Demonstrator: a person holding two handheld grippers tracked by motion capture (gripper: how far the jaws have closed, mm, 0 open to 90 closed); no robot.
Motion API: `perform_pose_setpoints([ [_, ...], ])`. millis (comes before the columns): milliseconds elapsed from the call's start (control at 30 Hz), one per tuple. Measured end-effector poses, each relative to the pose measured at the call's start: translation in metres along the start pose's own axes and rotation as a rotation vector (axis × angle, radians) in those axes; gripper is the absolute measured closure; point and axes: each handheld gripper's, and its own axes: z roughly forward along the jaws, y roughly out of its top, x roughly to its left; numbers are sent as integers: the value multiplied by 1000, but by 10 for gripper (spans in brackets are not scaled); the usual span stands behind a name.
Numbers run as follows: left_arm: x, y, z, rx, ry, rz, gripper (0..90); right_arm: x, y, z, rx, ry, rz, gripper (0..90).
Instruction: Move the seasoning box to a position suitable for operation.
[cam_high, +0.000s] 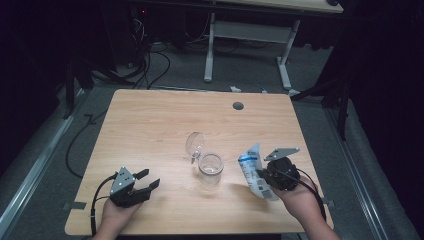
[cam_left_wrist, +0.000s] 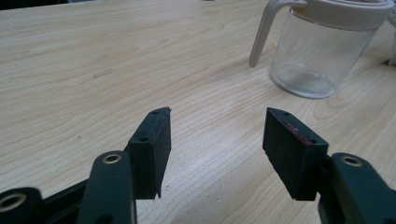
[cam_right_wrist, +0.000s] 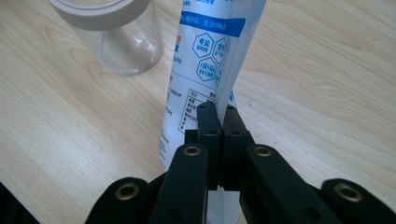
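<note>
Bench: a light wood-grain bench (cam_high: 150, 125) with a round grommet hole (cam_high: 238, 105) near its far edge; the floor beyond is dark, with cables and the white legs of another desk (cam_high: 285, 60).

Left tongs: the left tongs (cam_high: 148, 181) sit at the near left of the bench in the person's left hand (cam_high: 116, 215), with a grey three-cornered plate on top. The jaws stand wide apart with nothing between them. In the left gripper view the left tongs (cam_left_wrist: 217, 142) hover low over bare wood and point toward the jar.

Right tongs: the right tongs (cam_high: 261, 176) are at the near right, in the person's right hand (cam_high: 300, 197). The jaws are clamped tight on the edge of the pouch. In the right gripper view the right tongs (cam_right_wrist: 219, 114) pinch a thin fold of the pouch between their pads.

Pouch: a white pouch (cam_high: 255, 170) with a blue band and printed text, held tilted above the bench just right of the jar. In the right gripper view the pouch (cam_right_wrist: 205, 51) rises up from the jaws.

Jar: a clear jar (cam_high: 210, 170) with a pale rim stands upright near the middle of the bench, between the two tongs. A clear hinged lid (cam_high: 194, 143) stands open on its far left side. In the left gripper view the jar (cam_left_wrist: 317, 56) shows a pale collar and a handle-like strap.
</note>
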Motion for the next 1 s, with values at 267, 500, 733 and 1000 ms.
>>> perform_pose_setpoints([
  [267,1,1,-2,-8,7,-3,423,1,7,0,50,0,-23,899],
  [500,3,1,-4,-11,8,-3,423,4,13,0,87,-6,-30,900],
  [733,2,1,-4,-14,6,-5,422,4,19,-1,113,3,-34,900],
  [1000,5,1,-5,-12,10,-13,422,5,23,-1,149,10,-39,900],
])
